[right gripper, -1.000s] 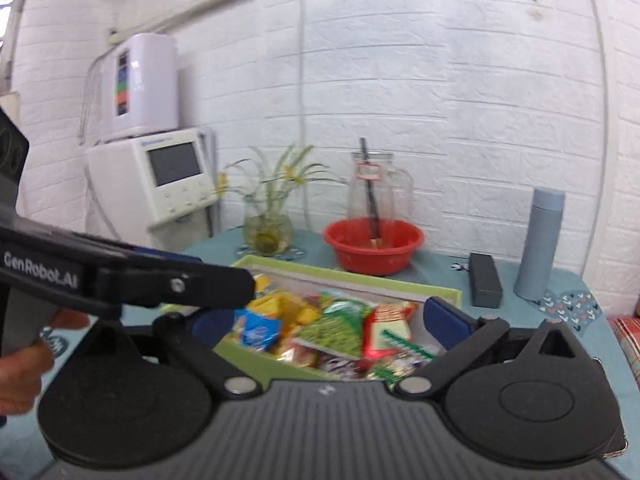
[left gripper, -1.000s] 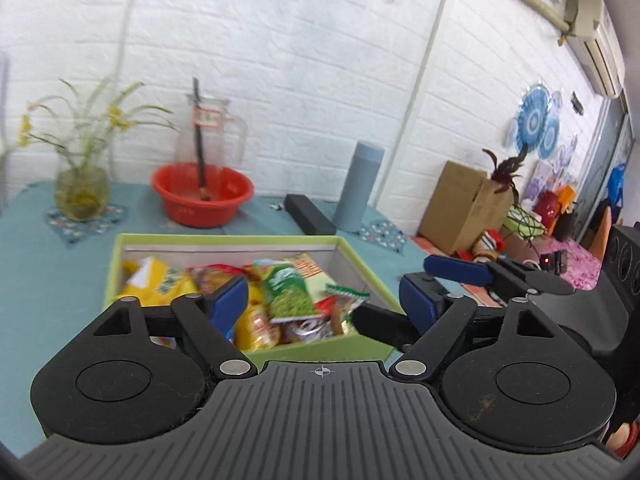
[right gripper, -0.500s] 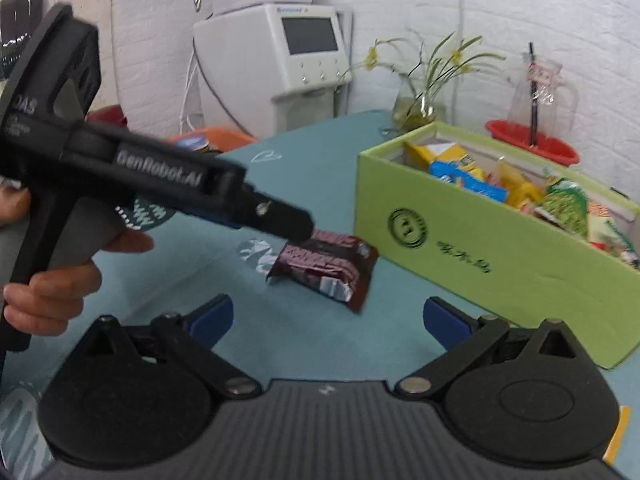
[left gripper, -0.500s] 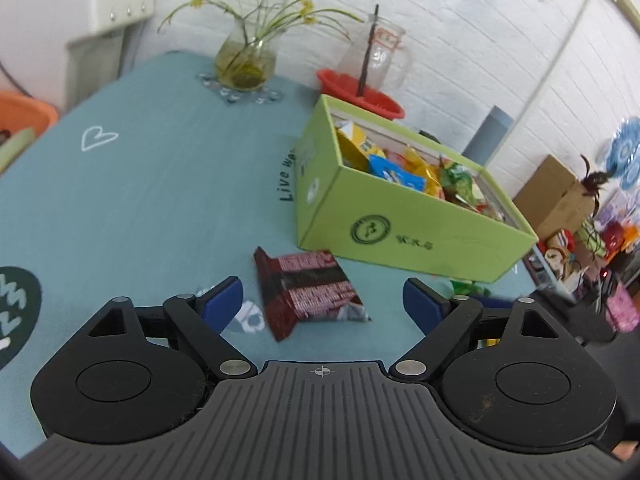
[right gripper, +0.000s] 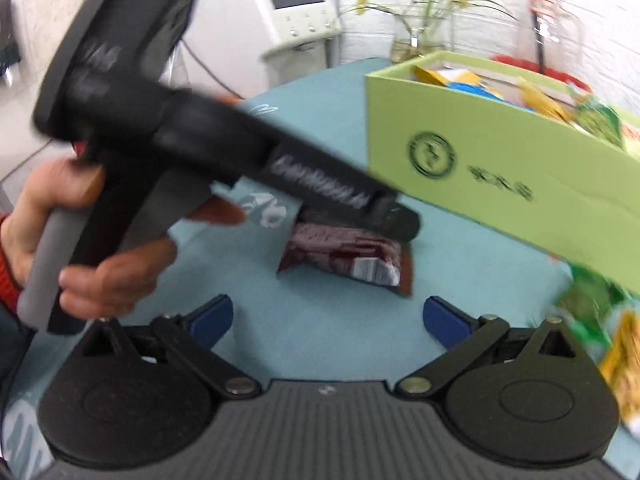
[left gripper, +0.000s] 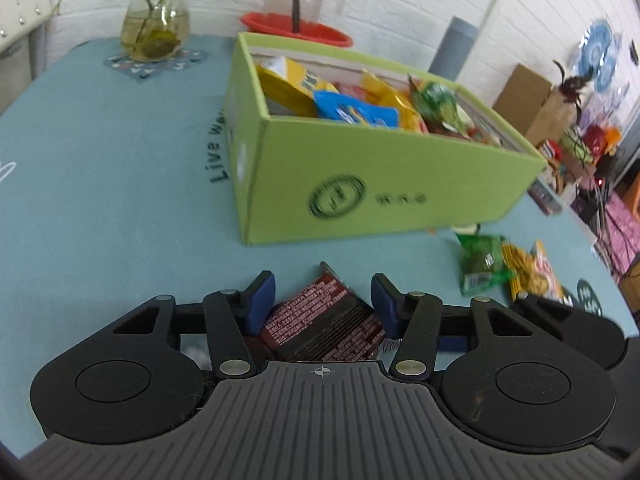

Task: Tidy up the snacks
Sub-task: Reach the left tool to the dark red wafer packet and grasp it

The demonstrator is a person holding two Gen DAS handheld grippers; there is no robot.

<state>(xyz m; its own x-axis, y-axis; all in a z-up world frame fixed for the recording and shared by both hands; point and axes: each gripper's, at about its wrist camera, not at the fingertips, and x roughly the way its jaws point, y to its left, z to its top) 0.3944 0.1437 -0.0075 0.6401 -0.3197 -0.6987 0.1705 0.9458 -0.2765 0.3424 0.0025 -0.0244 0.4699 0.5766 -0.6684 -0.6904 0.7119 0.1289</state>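
Dark-red foil snack packet [left gripper: 320, 322] lay flat on the teal tablecloth [left gripper: 100, 184], just in front of the near wall of the lime-green cardboard box [left gripper: 384, 184], a strip of bare cloth between packet and box. Left gripper [left gripper: 323, 300] was down over it, blue pads [left gripper: 262, 300] on either side of the packet; left pad looked to touch the wrapper edge, right pad close, contact there hard to tell, jaws not closed tight. Right gripper [right gripper: 328, 316] hung spread wide with nothing between its fingers, above bare cloth near the packet's lower edge. Box was filled with yellow, blue and green snack bags [left gripper: 352, 108]. Green pea packet [left gripper: 480, 264] and yellow-orange snack packets [left gripper: 532, 272] lay loose right of the box's near corner, close to the table's right edge. Left of the box the cloth ran unobstructed to the glass vase with plant stems [left gripper: 156, 28]. Red plastic basin [left gripper: 296, 30] sat behind the box.
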